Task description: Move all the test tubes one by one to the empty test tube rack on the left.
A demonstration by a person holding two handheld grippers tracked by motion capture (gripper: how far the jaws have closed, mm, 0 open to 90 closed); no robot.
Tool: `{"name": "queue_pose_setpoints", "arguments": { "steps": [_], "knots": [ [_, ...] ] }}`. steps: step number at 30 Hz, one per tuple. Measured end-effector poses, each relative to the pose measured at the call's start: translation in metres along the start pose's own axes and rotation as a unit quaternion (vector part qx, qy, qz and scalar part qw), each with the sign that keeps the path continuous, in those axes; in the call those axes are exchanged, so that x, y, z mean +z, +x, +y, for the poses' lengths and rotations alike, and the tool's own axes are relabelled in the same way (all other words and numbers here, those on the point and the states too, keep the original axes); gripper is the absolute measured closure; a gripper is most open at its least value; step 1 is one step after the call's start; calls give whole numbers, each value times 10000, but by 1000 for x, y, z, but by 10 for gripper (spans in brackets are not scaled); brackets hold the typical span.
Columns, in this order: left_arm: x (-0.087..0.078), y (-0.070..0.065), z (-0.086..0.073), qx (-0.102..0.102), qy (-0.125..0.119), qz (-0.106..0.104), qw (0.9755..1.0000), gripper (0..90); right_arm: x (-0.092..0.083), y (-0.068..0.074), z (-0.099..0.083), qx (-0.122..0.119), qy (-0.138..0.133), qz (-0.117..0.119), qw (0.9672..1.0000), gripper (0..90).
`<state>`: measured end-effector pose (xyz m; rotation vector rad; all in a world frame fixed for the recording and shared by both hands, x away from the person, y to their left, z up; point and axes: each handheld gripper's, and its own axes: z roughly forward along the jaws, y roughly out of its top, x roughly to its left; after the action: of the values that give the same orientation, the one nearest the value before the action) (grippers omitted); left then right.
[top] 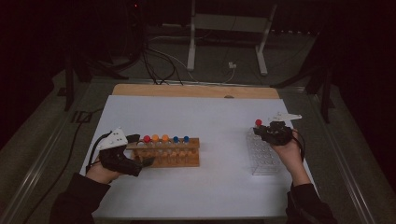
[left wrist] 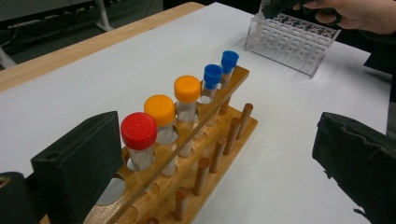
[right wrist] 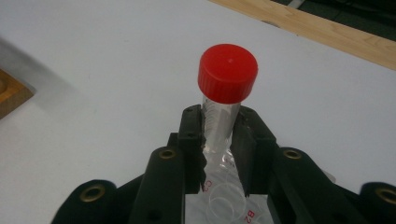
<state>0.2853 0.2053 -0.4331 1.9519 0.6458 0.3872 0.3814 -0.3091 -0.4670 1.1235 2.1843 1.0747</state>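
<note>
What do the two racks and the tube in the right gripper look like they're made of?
The left rack looks like varnished wood: brown grain, round pegs. The right rack looks like clear, glossy acrylic, since the table shows through its walls. The tube has a transparent body, plastic or glass, hard to tell which, and a matte red ribbed cap, likely plastic. The right gripper is shut on it.

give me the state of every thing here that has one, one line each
red-capped tube: capped, upright, clamped between the right gripper's jaws over the clear rack
right gripper: shut on that tube
left gripper: open, jaws either side of the wooden rack's end
wooden rack: five capped tubes standing in it, nearest hole empty
clear rack: visible holes empty
</note>
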Motion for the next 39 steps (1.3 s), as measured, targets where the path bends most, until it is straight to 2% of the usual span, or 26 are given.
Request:
{"name": "queue_pose_setpoints", "arguments": {
  "steps": [4,8,15,22,28,39],
  "knots": [
    [0,0,0,3,12,-1,10000,23,-2,1,1,0,5,-29,10000,751],
    [0,0,0,6,10,-20,10000,23,-9,2,4,-35,-105,-54,9999,752],
    [0,-1,1,19,30,-52,10000,23,-25,3,11,2,-328,-82,9994,752],
    [-1,-3,3,21,38,-100,9999,23,-48,9,21,-76,-579,-111,9982,752],
    [-2,-6,8,42,-26,-152,9999,23,-60,23,28,-159,-668,4,9976,752],
    [2,-14,15,81,-47,-336,9994,24,-60,63,25,-486,-563,453,9962,751]
  ]
}}
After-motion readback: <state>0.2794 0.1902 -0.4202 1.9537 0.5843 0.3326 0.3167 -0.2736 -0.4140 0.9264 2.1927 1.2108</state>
